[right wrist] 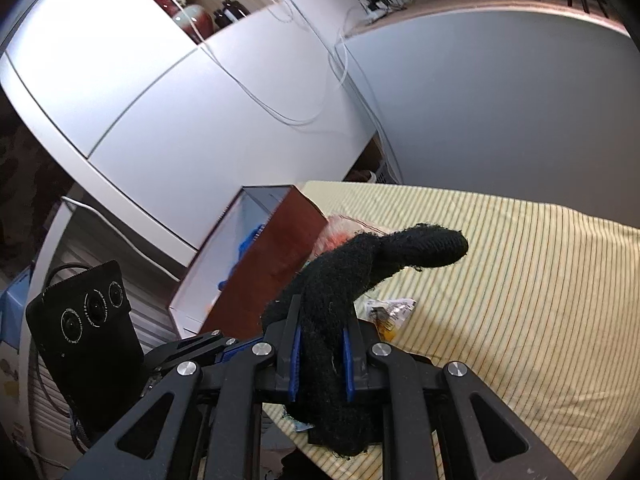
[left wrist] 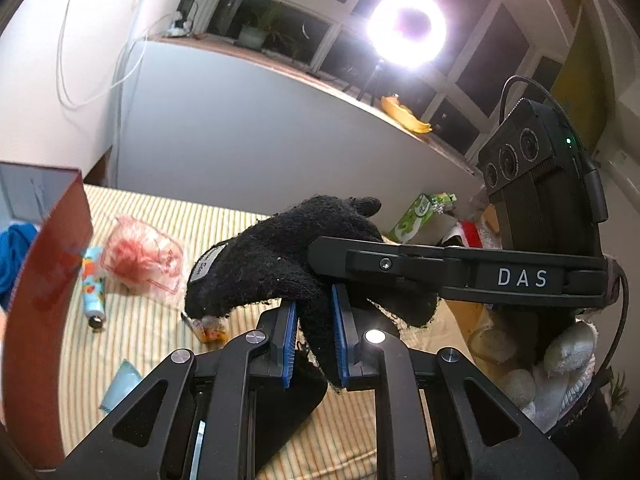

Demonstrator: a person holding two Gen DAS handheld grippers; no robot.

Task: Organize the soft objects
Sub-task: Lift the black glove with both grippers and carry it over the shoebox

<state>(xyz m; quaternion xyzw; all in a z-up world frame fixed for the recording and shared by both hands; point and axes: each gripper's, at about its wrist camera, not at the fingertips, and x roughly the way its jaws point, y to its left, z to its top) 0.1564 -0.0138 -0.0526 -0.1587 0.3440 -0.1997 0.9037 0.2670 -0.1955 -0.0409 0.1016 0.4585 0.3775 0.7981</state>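
above the striped bed cover [left wrist: 132, 344], the left hand-held gripper [left wrist: 314, 342] has its blue pads [left wrist: 291, 344] closed narrowly on one part of a black glove [left wrist: 276, 264], and the glove hangs in the air over the cover. the right hand-held gripper [right wrist: 320, 364] is also closed on the same black glove [right wrist: 360, 272], gripping a lower part of it between its blue pads [right wrist: 296, 364], while one glove finger sticks out to the right in the right wrist view. in the left wrist view the right tool comes in from the right side, with its black finger lying against the glove. a red box [left wrist: 44, 280] stands at the left edge of the cover, open at the top, with a blue cloth [left wrist: 12, 256] inside it. near the box lie a clear bag with something pink inside [left wrist: 144, 256] and a small colourful tube [left wrist: 93, 284]. a small crumpled wrapper [left wrist: 208, 326] lies on the cover below the glove. a ring light [left wrist: 406, 28] shines from the window sill behind.
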